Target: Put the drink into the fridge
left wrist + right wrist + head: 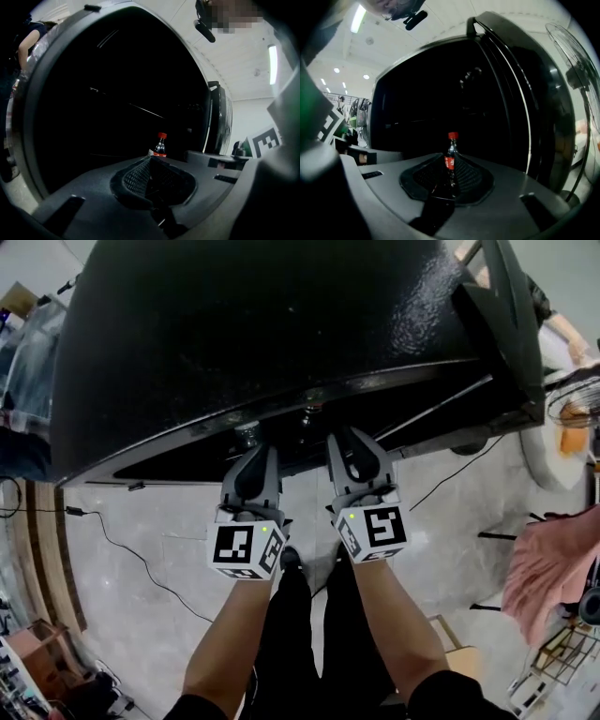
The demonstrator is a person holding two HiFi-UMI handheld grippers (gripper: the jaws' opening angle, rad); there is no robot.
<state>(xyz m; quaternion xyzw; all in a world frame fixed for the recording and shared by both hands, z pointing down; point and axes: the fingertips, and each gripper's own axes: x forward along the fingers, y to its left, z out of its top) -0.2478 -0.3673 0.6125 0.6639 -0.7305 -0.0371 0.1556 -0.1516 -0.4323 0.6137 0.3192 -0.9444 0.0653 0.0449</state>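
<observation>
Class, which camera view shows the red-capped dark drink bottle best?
The right gripper view: the red-capped dark plastic drink bottle stands upright and centred, with cap, neck and red label showing. The left gripper view shows only its top above the left tongs. The head view does not show it clearly.

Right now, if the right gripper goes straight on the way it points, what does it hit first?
Probably the red-capped bottle, upright in the fridge, dead ahead of the right gripper, seen between its jaws. Depth unclear.
</observation>
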